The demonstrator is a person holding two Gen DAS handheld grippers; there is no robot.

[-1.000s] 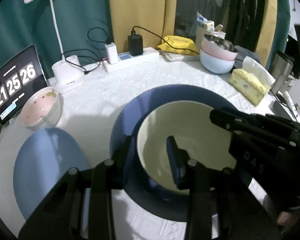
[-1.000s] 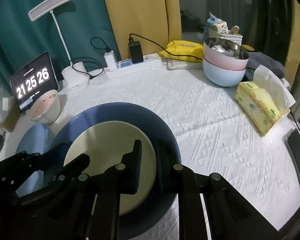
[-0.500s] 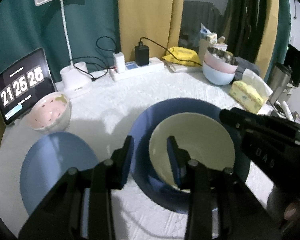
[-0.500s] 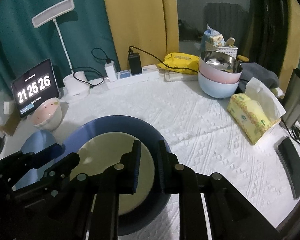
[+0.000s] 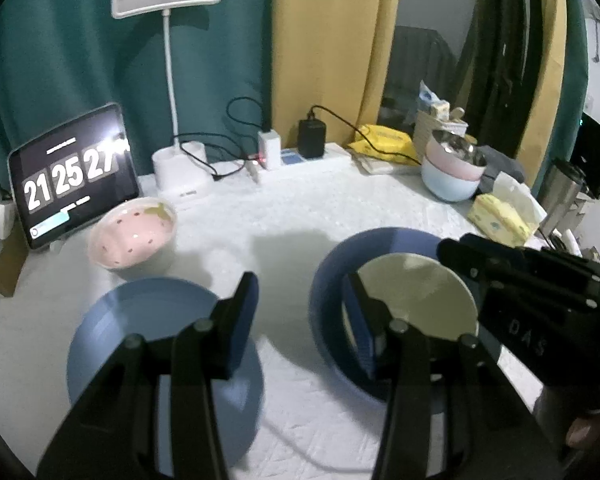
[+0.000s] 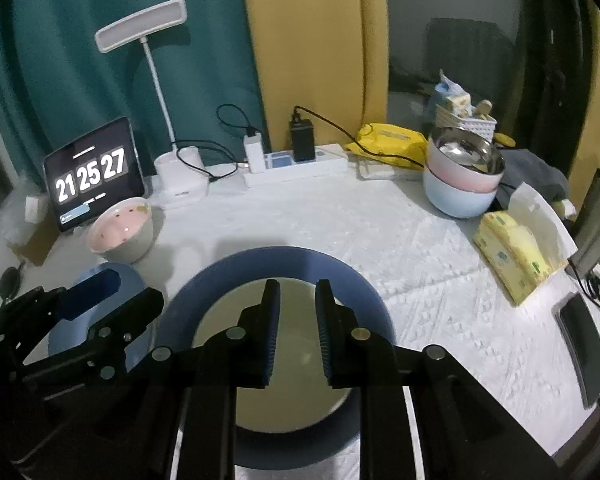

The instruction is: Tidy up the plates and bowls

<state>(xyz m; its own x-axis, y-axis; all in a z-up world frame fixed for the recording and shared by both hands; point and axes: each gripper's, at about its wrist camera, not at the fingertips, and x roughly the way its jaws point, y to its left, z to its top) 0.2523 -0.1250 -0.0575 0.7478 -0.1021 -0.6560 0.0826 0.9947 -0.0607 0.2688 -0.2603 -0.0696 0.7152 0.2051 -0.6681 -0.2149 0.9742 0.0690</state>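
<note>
Fingers [image 5: 244, 312] of left gripper [image 5: 300, 312] opening, nothing between; right gripper [image 6: 297, 328] fingers a little apart, empty, above cream bowl [image 6: 296, 364]; bowl sits inside dark blue plate [image 6: 220, 280] on bench [image 6: 380, 224]; light blue plate [image 5: 156, 320] beside; pink bowl [image 5: 132, 236] near clock

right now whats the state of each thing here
left tongs: opening, nothing between them
right tongs: slightly apart, empty
cream bowl: upright, nested in dark blue bowl
light blue plate: flat, bare
pink bowl: upright
clock tablet: on
</note>
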